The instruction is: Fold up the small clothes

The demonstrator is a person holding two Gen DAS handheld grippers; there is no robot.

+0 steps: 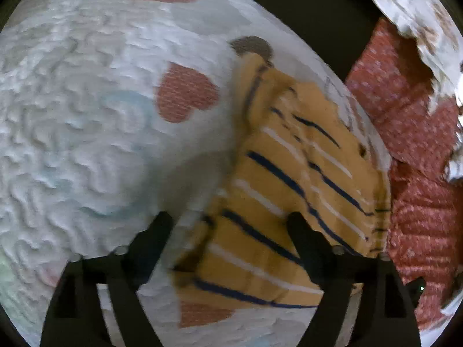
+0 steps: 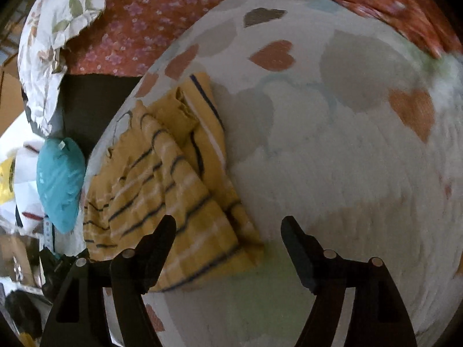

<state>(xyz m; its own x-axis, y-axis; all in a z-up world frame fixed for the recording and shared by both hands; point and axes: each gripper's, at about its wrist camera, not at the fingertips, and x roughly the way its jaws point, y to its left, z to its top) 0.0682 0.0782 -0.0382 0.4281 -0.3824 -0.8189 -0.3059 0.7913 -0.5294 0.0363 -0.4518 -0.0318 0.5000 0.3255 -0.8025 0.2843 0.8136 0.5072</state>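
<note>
A small yellow garment with navy and white stripes [image 1: 292, 190] lies folded and rumpled on a white textured blanket with heart prints [image 1: 86, 133]. My left gripper [image 1: 230, 224] is open just above the garment's near end, its right finger over the cloth. In the right wrist view the same garment [image 2: 170, 190] lies at the blanket's [image 2: 332, 173] left edge. My right gripper [image 2: 228, 228] is open and empty, its left finger over the garment's near corner, its right finger over bare blanket.
A red floral cloth [image 1: 411, 133] lies beside the blanket; it also shows at the top of the right wrist view [image 2: 144, 20]. A white leaf-print pillow [image 2: 52, 43] and a teal cushion [image 2: 59, 185] lie off the blanket's edge. Clutter sits at far left.
</note>
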